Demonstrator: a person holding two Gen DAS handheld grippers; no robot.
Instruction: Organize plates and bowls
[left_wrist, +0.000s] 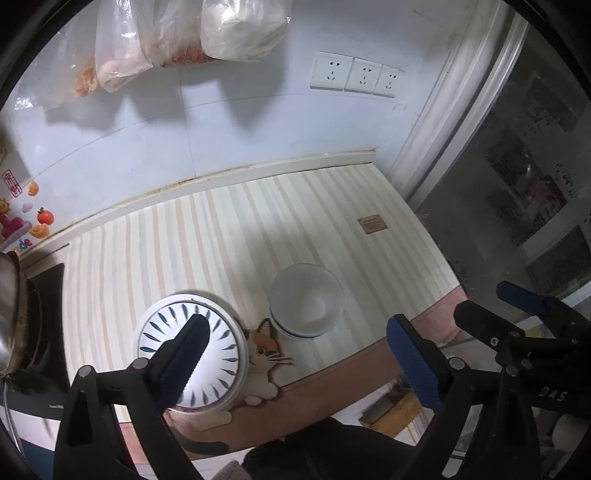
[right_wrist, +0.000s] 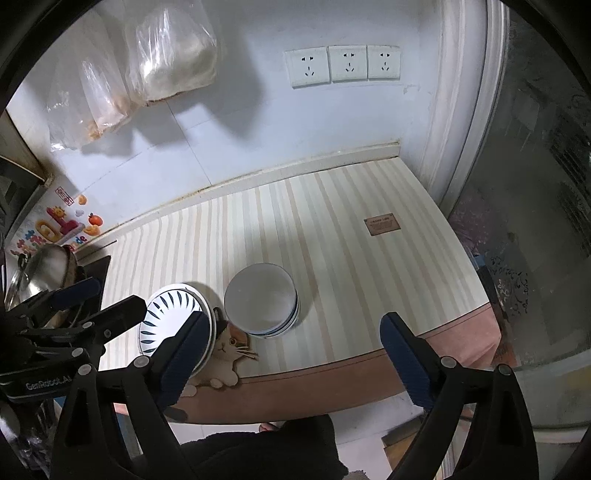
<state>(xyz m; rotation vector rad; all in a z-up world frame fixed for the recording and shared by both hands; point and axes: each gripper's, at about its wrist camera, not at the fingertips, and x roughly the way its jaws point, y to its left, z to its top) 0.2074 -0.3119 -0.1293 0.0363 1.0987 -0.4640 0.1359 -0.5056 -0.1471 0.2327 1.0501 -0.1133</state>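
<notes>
A stack of white plates with a blue leaf pattern (left_wrist: 218, 354) sits near the front left of the striped counter (left_wrist: 229, 236). It also shows in the right wrist view (right_wrist: 170, 310). A stack of plain white bowls (left_wrist: 306, 300) stands to its right, and shows in the right wrist view (right_wrist: 260, 299) too. My left gripper (left_wrist: 299, 362) is open and empty, held above the counter's front edge. My right gripper (right_wrist: 291, 358) is open and empty at about the same height. Each gripper shows at the edge of the other's view.
A cat picture (left_wrist: 264, 347) marks the counter's front edge between the two stacks. A metal pot (left_wrist: 9, 310) sits on a stove at the left. Plastic bags (left_wrist: 184, 33) hang on the back wall by the sockets (left_wrist: 351, 75). A glass door (left_wrist: 517, 184) is at the right.
</notes>
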